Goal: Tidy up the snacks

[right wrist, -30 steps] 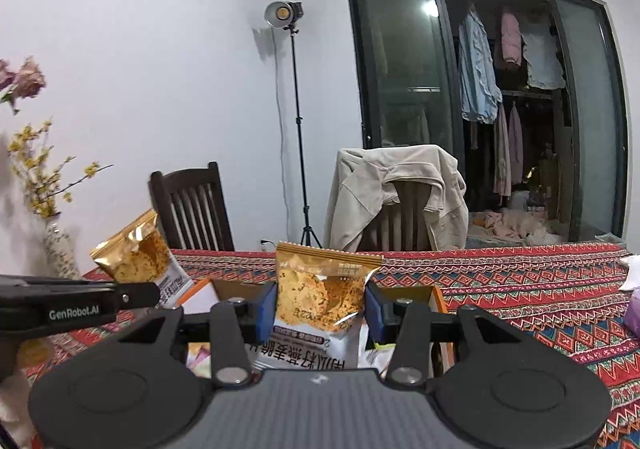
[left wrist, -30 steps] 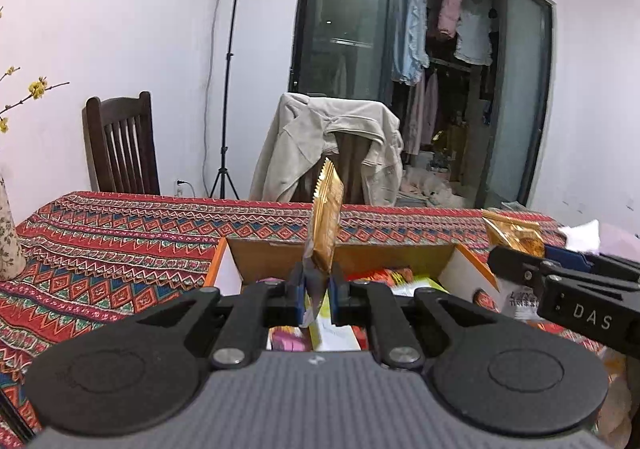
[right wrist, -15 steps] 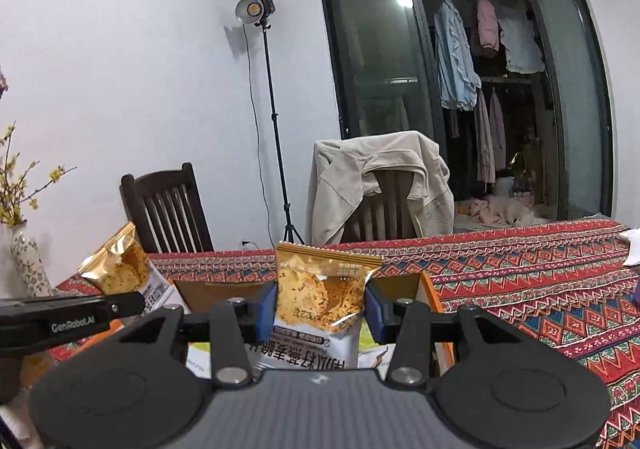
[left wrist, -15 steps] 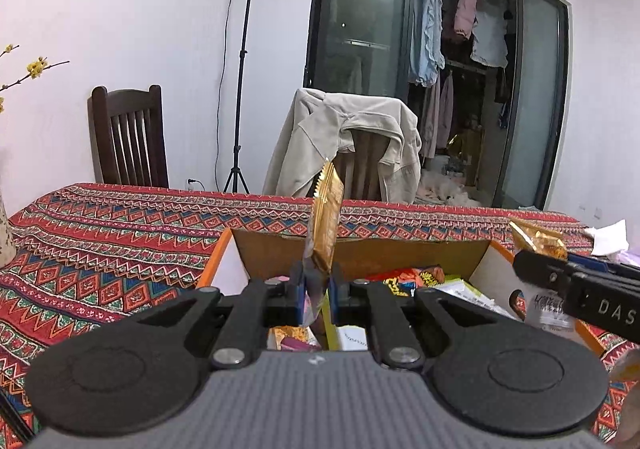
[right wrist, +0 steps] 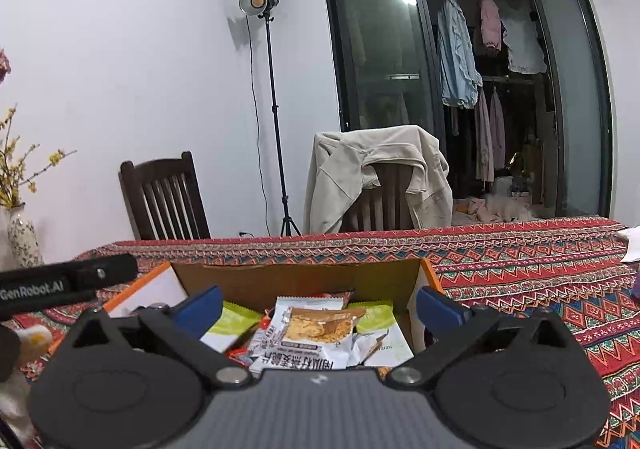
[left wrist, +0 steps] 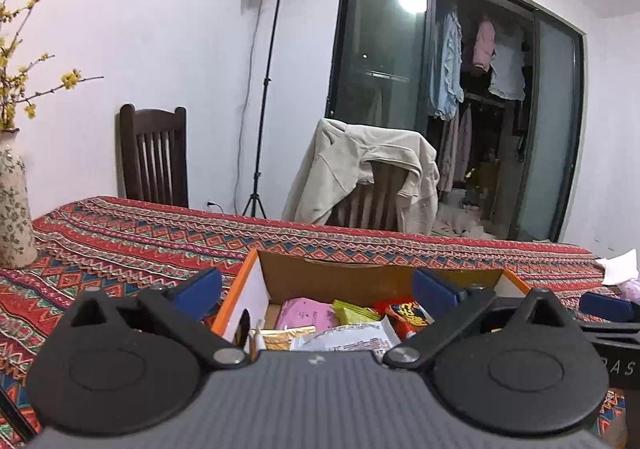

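Left hand-held gripper (left wrist: 316, 291): jaws have just been opening and stand wide, nothing between the pads. Right hand-held gripper (right wrist: 320, 307): likewise just opened wide and empty. Directly ahead of and below both sits the cardboard box (left wrist: 360, 277) on the patterned surface (left wrist: 120, 233). A crisp packet (right wrist: 316, 333) lies loose atop the other snacks (left wrist: 344, 317) inside it, below the right fingers (right wrist: 200, 307). A vase (left wrist: 14, 205) stands far left.

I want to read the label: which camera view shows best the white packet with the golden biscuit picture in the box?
The right wrist view: the biscuit packet lies face up atop the pile. The left wrist view shows only a crumpled white wrapper, possibly another packet.
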A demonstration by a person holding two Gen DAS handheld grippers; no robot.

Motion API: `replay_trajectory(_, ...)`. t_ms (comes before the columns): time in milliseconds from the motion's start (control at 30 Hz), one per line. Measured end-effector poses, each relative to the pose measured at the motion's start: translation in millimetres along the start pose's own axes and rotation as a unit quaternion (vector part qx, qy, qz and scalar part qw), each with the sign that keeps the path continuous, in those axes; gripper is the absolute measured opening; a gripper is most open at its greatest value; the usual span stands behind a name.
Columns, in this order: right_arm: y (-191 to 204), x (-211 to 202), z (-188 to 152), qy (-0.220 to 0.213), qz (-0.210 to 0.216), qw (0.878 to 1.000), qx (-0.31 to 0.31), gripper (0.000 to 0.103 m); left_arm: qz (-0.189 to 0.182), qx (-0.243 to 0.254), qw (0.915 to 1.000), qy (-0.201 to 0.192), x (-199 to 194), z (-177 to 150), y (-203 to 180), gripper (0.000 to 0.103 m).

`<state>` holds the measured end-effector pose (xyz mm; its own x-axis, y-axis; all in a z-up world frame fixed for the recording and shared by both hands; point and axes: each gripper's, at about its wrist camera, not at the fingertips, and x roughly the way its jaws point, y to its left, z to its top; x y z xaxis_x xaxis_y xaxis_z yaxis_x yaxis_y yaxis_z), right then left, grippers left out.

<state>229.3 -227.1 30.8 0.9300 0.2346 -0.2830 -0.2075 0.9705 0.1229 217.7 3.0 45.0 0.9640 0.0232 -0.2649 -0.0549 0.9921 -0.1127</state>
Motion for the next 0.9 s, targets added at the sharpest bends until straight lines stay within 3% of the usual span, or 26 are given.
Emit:
replay_trajectory(200,0.1,-13.4,13.0,-0.006,0.002,1.000,0.006,0.103,-0.009,-0.020,0.9997,-0.012,-20.4,20.7,0.3,0.103)
replay_trajectory(433,10.0,-57.3,21.0,-0.015,0.015,1.000,-0.016,0.103,-0.011,-0.015,0.9998,-0.004,-54.9,29.0,5.6,0.103)
replay_trajectory(900,25.4,-139.4,-33.1,0.037,0.040,0.998,-0.043,0.103,-0.025,0.016,0.9988,0.040,-129.5,-24.7,20.2,0.103)
